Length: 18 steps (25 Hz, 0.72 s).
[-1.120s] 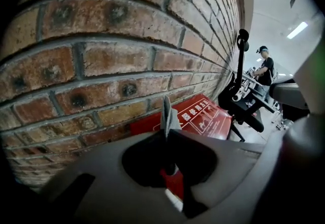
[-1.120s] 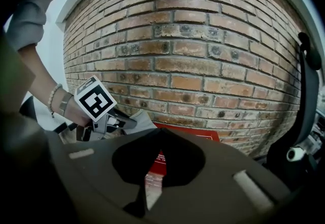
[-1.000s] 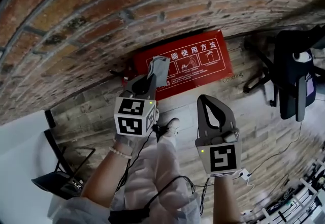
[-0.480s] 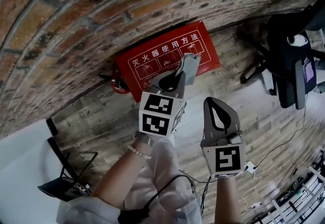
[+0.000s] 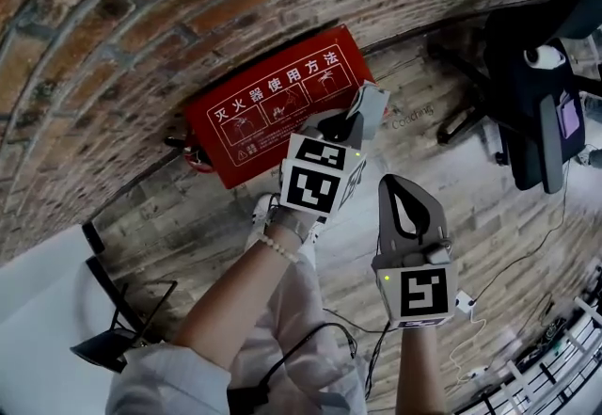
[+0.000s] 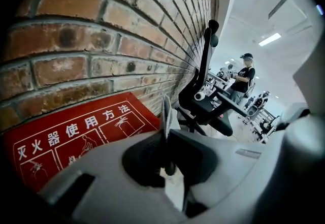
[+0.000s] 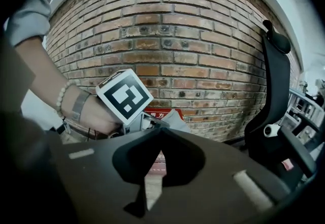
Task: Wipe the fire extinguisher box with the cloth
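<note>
Left gripper (image 5: 353, 121) farther right, tight on cloth (image 5: 372, 104)

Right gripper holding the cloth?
No, the right gripper is shut on nothing; the cloth is pinched in the left gripper.

cloth (image 5: 369, 108): grey, thin, pinched flat between the left gripper (image 5: 350, 124) fingers (image 6: 144, 154). seen edge-on in the left gripper view (image 6: 166, 116), a narrow upright strip poking up past the tips. free end flares out just beyond the tips.

box (image 5: 268, 107): red, flat rectangular face up, white chinese lettering and pictograms in white frames. sits at the foot of the brick wall, lid shut. lies ahead and left of the fingers (image 6: 76, 134); cloth end sits over its right near corner. contact: cannot tell.
</note>
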Available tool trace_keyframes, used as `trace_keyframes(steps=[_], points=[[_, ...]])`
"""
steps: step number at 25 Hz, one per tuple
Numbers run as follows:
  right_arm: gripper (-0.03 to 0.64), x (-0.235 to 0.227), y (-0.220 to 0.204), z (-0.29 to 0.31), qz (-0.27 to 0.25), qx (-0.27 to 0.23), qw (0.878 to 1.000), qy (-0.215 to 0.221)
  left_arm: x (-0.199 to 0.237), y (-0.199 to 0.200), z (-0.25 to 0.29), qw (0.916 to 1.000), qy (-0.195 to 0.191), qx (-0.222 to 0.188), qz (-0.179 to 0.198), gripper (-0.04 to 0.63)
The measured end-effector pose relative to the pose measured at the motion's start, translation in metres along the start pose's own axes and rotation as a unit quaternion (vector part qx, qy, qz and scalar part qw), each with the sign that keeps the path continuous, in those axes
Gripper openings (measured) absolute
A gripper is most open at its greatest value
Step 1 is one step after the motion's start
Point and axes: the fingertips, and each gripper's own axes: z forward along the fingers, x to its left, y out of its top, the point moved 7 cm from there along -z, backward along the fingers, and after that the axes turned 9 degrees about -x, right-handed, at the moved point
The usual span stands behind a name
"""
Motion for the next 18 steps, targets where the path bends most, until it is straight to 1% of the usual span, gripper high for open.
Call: trace_keyframes(steps=[4,10,14,18], points=[[0.009,-0.009,-0.005,-0.001,-0.002,0.001,1.0,0.0,0.002,-0.008,0.022,0.9997,0.009,0.021,0.005,0.012],[0.009,-0.015,-0.008,-0.001,-0.002,0.003,1.0,0.003,0.006,-0.016,0.04,0.9985,0.029,0.04,0.024,0.012],[0.01,-0.017,-0.007,0.0,0.0,0.001,1.0,0.006,0.008,-0.019,0.044,0.9972,0.041,0.054,0.032,0.012],[0.009,-0.018,-0.006,0.003,0.001,0.001,1.0,0.008,0.008,-0.019,0.045,0.9968,0.041,0.057,0.039,0.012]])
